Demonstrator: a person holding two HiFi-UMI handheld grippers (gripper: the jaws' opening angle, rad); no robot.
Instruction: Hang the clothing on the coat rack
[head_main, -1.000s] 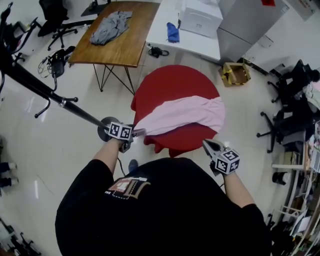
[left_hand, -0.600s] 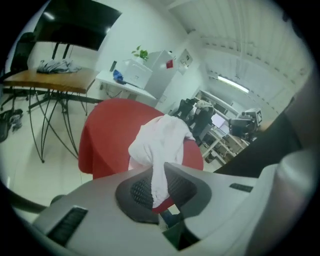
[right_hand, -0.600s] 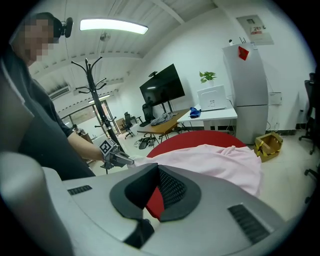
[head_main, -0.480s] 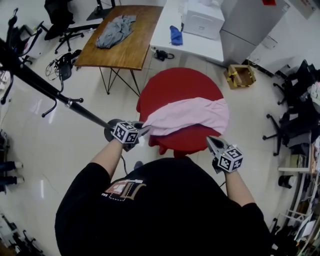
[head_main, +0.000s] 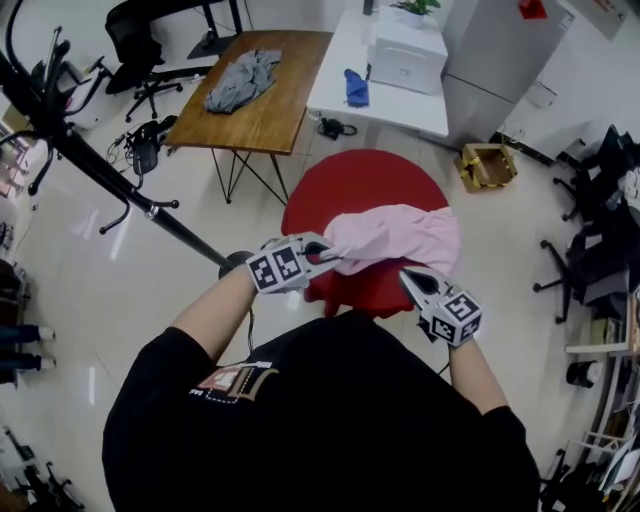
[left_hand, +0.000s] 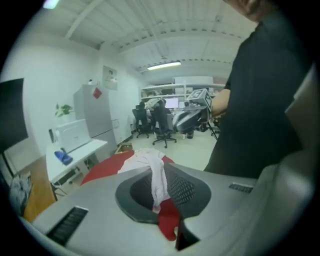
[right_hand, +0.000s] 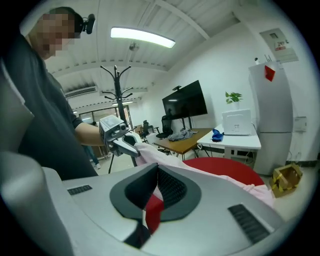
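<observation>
Early stage. The pink shirt (head_main: 395, 235) is grabbed but not hung, and the coat rack (head_main: 100, 178) stands well off behind the left gripper (head_main: 325, 255). The left jaws have just been closing and are clamped on a fold of the shirt. The rest trails beyond the tips onto the red table (head_main: 350, 185). The right gripper (head_main: 410, 282) is clenched with the shirt edge at its tips; whether it pinches the cloth is unclear. Compared with a second ago, the left gripper is higher and rolled, and the shirt is bunched rather than spread. Carrying and hanging are left.

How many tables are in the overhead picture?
3: a red round table just ahead of the person, a wooden table beyond it to the left, and a white table beside that. Others may be hidden off-frame.
</observation>
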